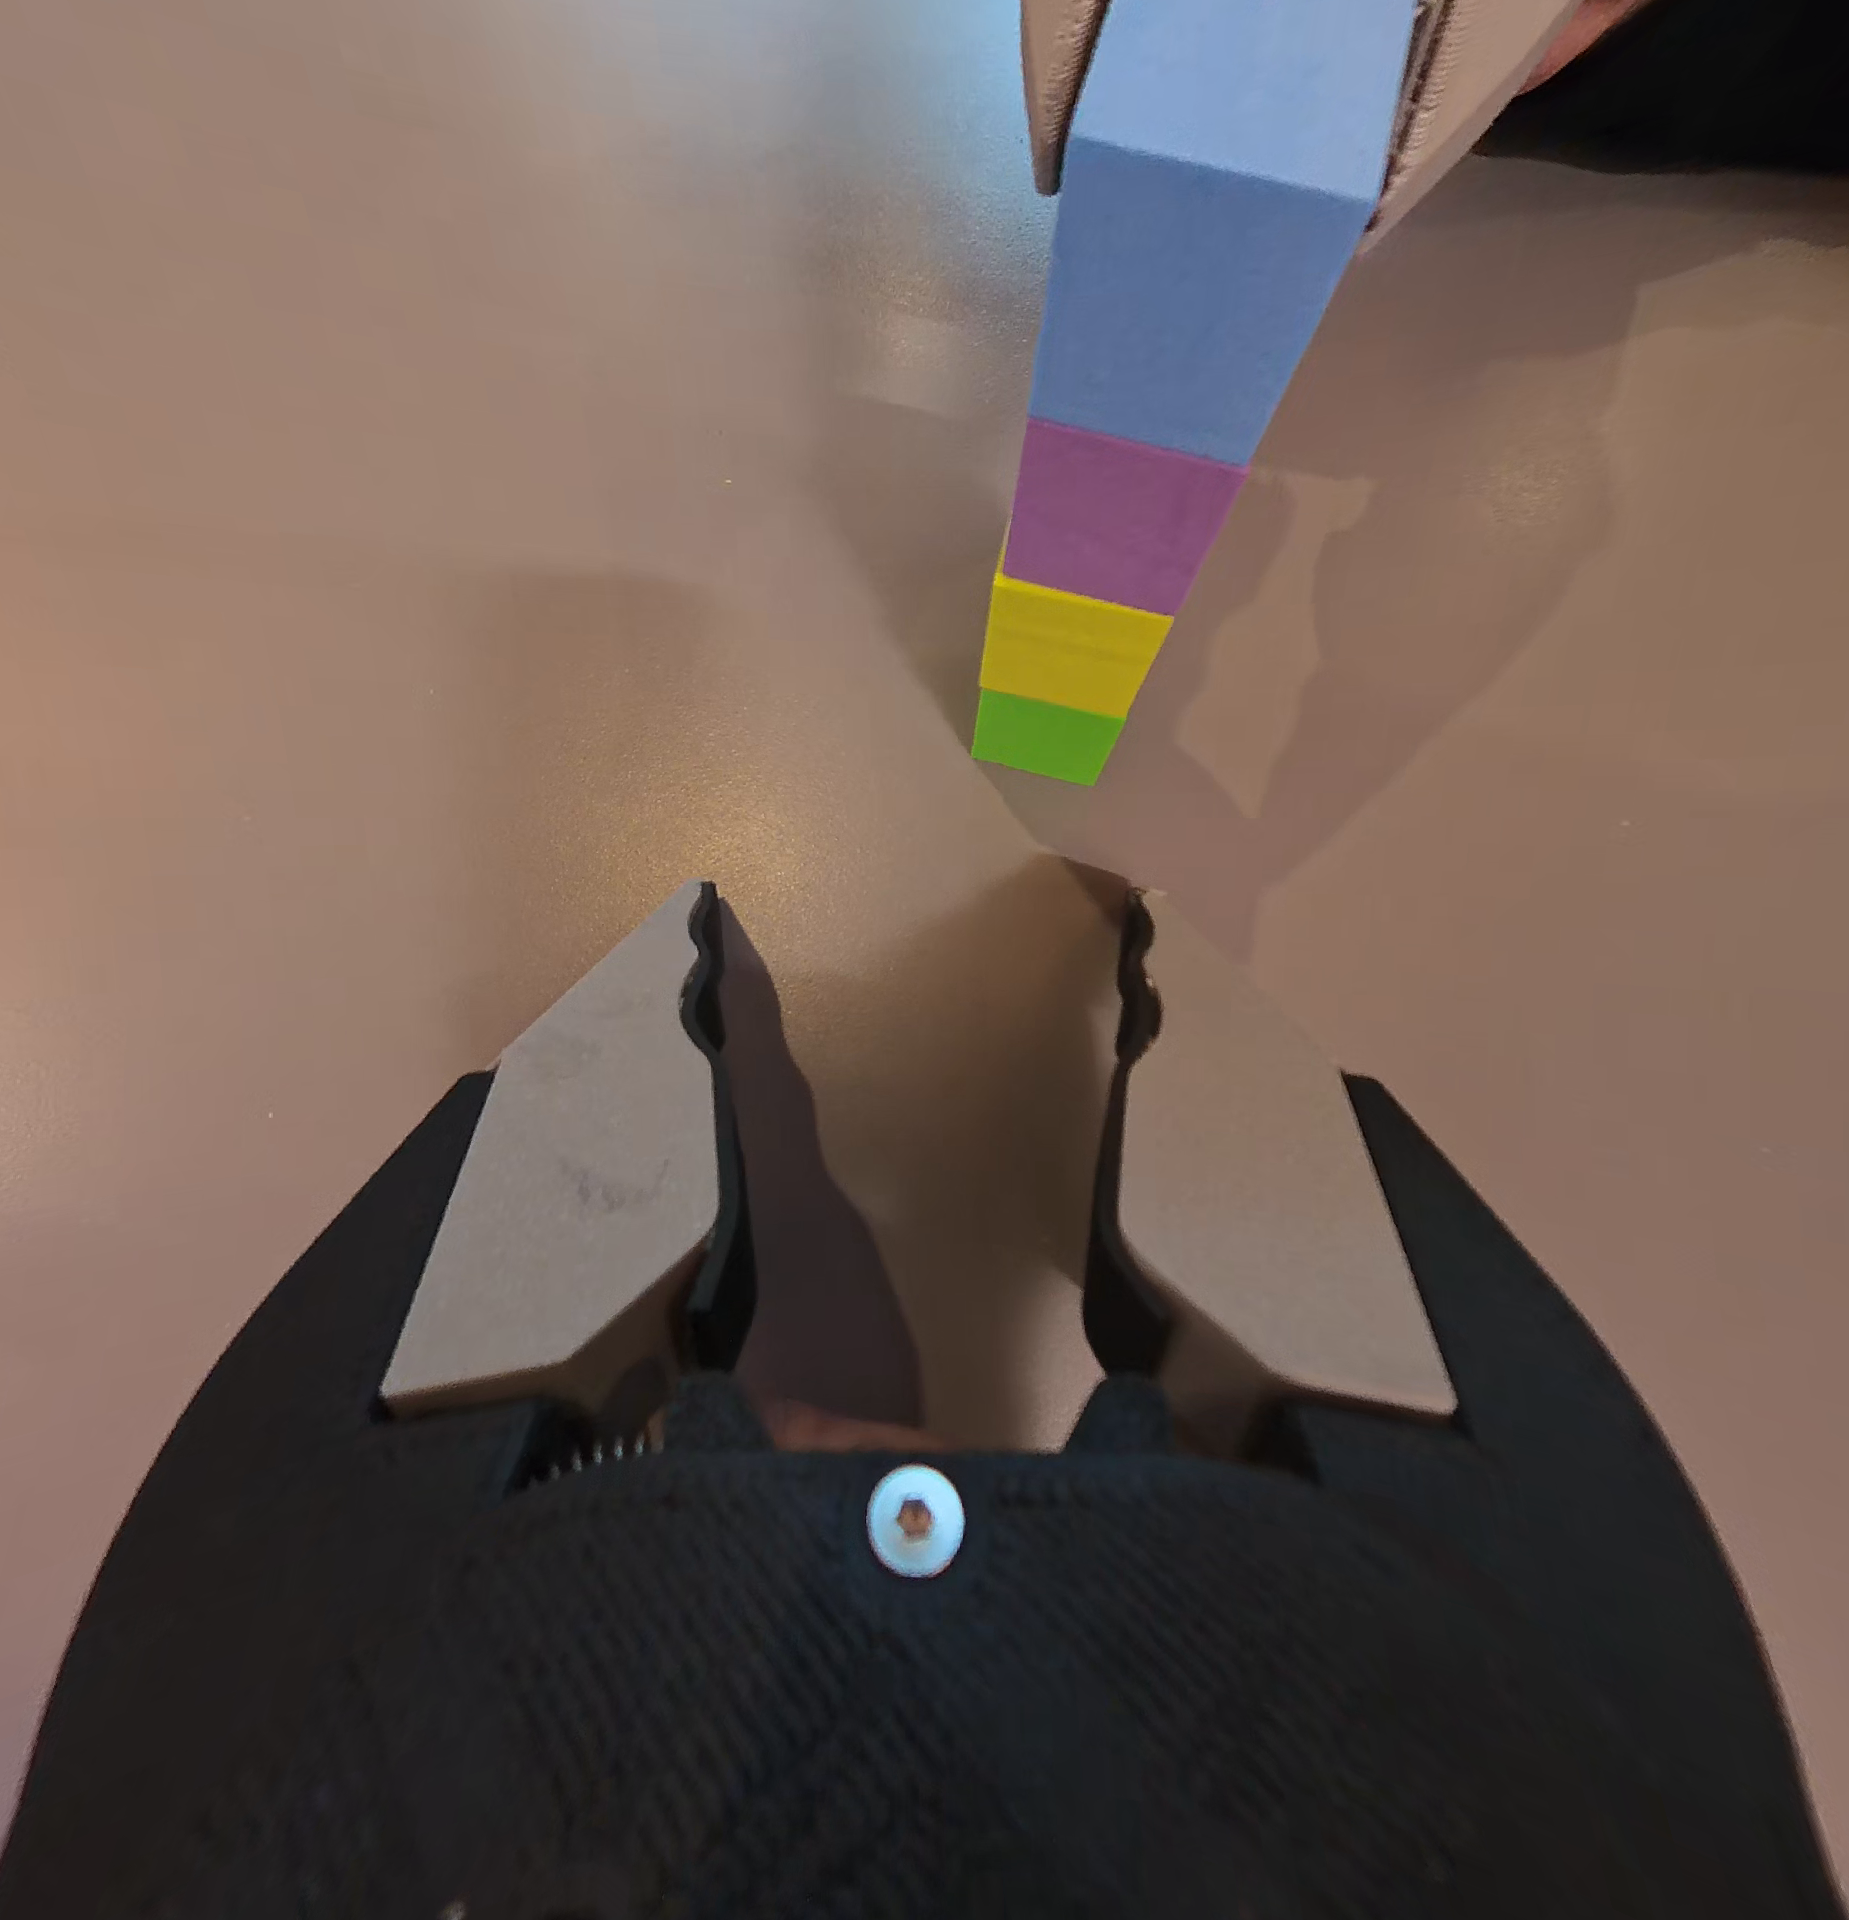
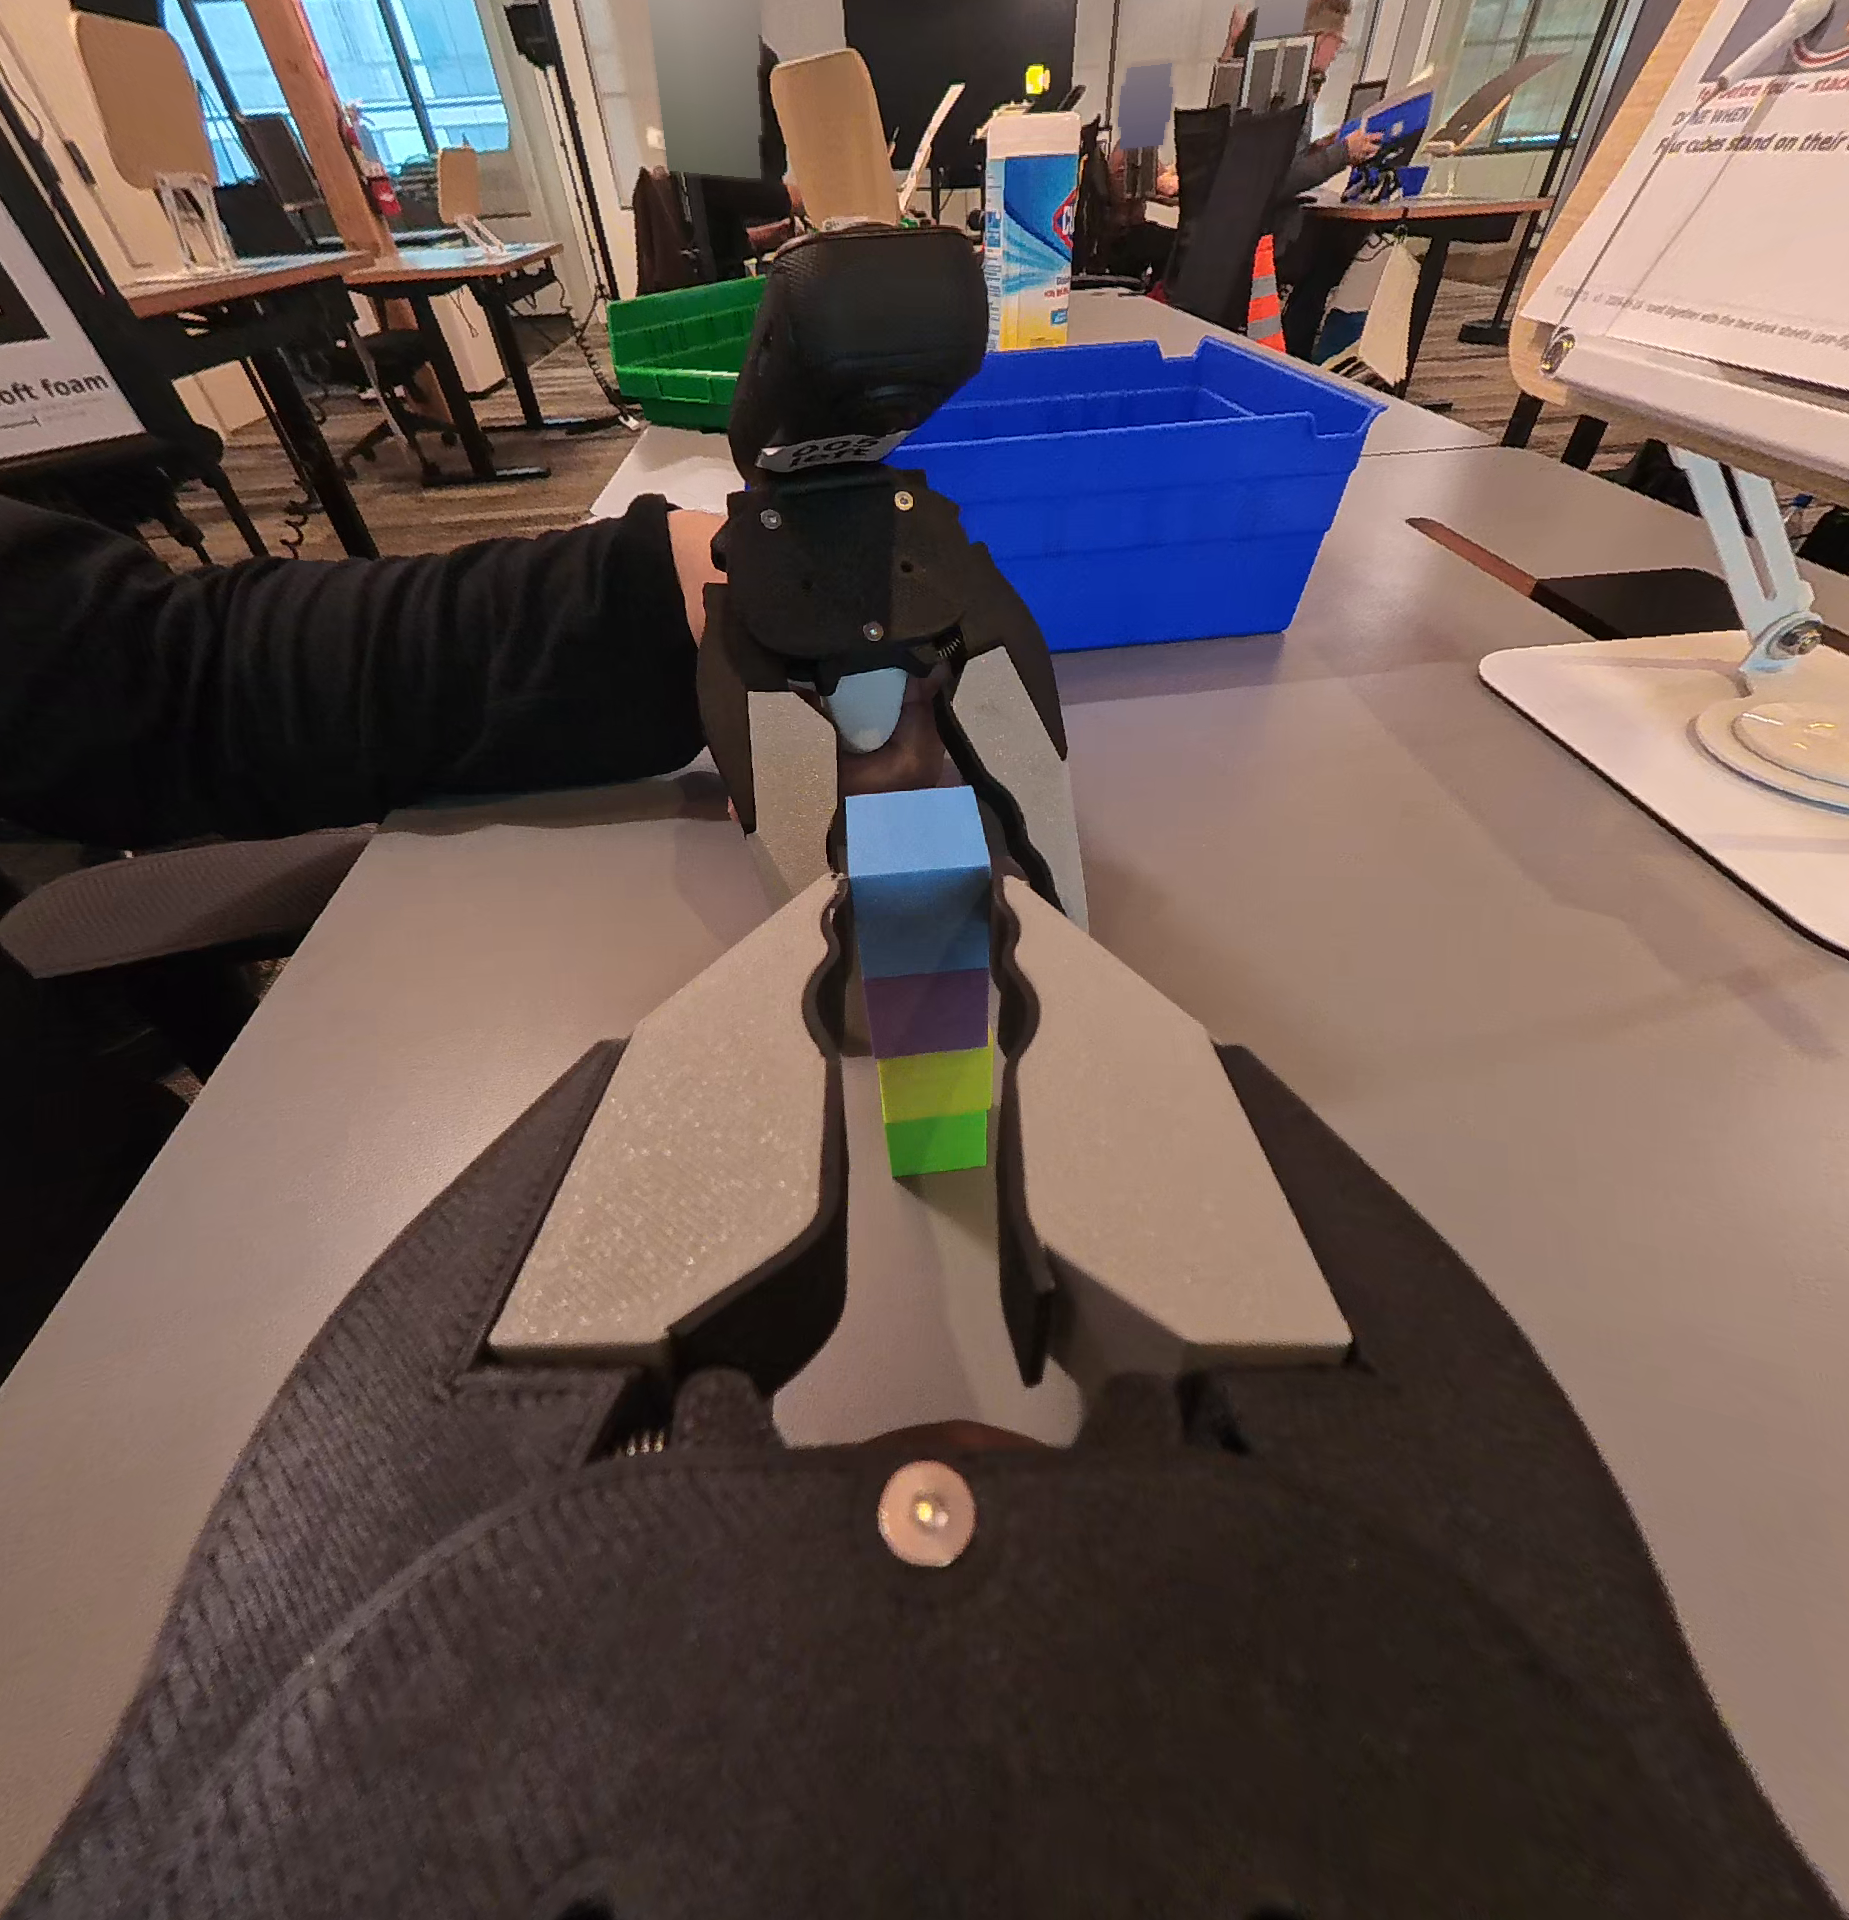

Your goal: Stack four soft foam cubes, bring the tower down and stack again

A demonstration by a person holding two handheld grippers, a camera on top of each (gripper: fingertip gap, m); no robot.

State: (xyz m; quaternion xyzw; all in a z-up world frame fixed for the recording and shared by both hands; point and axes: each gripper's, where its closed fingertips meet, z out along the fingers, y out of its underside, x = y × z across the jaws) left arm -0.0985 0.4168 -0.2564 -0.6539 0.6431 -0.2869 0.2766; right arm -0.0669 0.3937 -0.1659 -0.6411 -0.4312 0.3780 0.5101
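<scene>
Our right gripper sits at the top of a four-cube tower, one finger on each side of the blue foam cube. From the right wrist view the wavy black pads lie right against the cube's sides, but we cannot tell whether they are pressing it or just beside it. In the left wrist view the same gripper comes in from the upper edge, its fingers flanking the blue cube there too.

Below the blue cube we see a purple cube, then a yellow cube, then a green cube at the bottom, resting on the grey table. The tower stands upright and the cubes are nearly in line, with small offsets at the edges. The left wrist view shows the same order from above: purple, yellow, green.

Our left gripper is spread wide with nothing between its fingers. It hovers above the table, near the tower but apart from it, on the far side from the right gripper. In the right wrist view it faces us just behind the tower, held by a person's arm in a black sleeve.

Farther back on the table stand a blue plastic bin, a green bin and a canister of wipes. To the right, a white stand carries a printed sheet.
</scene>
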